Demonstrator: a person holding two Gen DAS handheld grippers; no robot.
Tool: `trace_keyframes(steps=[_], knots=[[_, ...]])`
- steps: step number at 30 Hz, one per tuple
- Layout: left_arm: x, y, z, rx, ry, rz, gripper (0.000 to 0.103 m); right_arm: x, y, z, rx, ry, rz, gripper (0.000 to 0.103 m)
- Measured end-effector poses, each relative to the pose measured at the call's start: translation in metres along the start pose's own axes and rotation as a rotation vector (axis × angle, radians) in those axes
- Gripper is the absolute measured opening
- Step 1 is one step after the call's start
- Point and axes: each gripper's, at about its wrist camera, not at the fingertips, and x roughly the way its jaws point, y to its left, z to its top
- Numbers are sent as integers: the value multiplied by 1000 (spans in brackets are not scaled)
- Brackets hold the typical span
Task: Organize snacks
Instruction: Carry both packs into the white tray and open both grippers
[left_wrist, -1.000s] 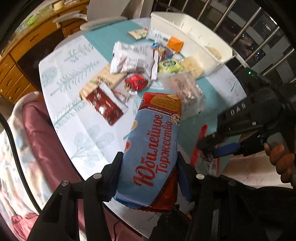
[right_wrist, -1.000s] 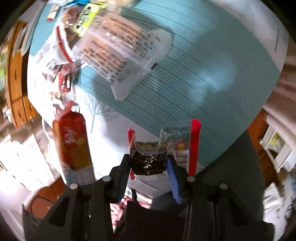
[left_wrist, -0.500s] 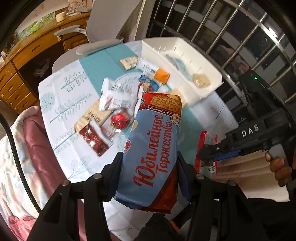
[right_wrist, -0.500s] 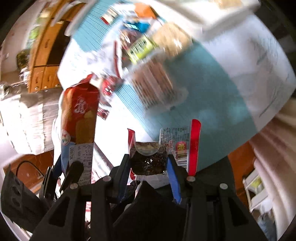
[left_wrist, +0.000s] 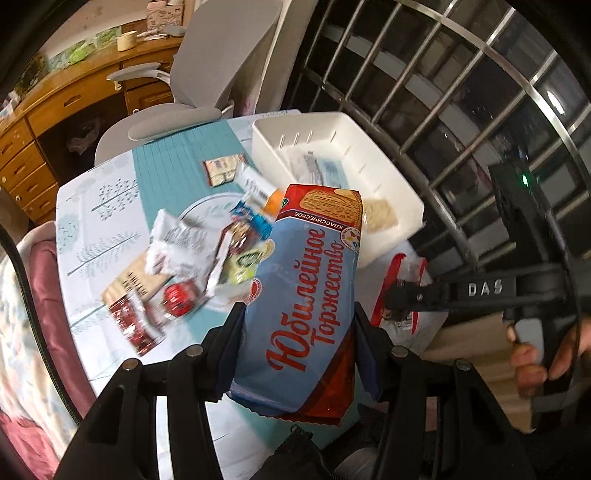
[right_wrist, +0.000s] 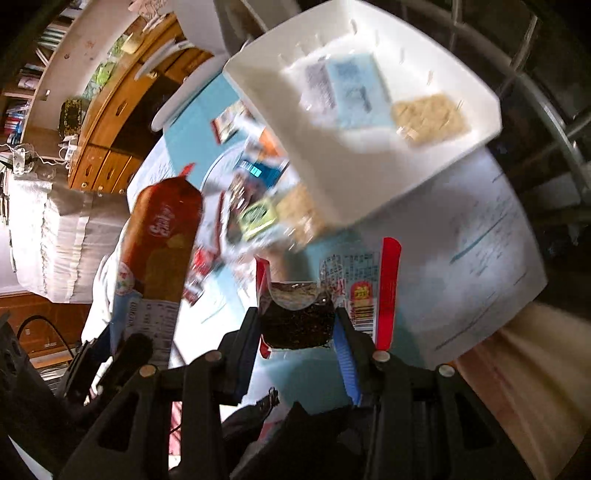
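My left gripper (left_wrist: 299, 343) is shut on a long blue and red biscuit pack (left_wrist: 306, 295), held above the table's near edge. The pack also shows in the right wrist view (right_wrist: 159, 251). My right gripper (right_wrist: 297, 332) is shut on a clear, red-edged snack packet with dark contents (right_wrist: 299, 317); it also shows in the left wrist view (left_wrist: 402, 291), right of the biscuit pack. A white bin (left_wrist: 391, 177) at the table's far right holds a pale cracker pack (right_wrist: 428, 118) and a blue packet (right_wrist: 354, 88).
Several loose snacks (left_wrist: 192, 251) lie in a heap on the round table with a teal and white cloth (left_wrist: 107, 206). A grey chair (left_wrist: 221, 66) and wooden drawers (left_wrist: 22, 155) stand beyond it. A metal window grille (left_wrist: 461, 92) is behind the bin.
Both grippers have risen away from the table with their packs still held. The right gripper has swung from facing down at the cloth to facing the white bin.
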Motion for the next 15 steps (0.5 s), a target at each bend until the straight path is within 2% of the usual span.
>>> trace_keyframes(steps=[7,15], knots=[[28,-31,36,-106,-60,-10,52,-11,-53,36,77,-57,36,40],[59,-58,76,-188,-141,-7,52,-12,-81,80,74,-81,82,40]])
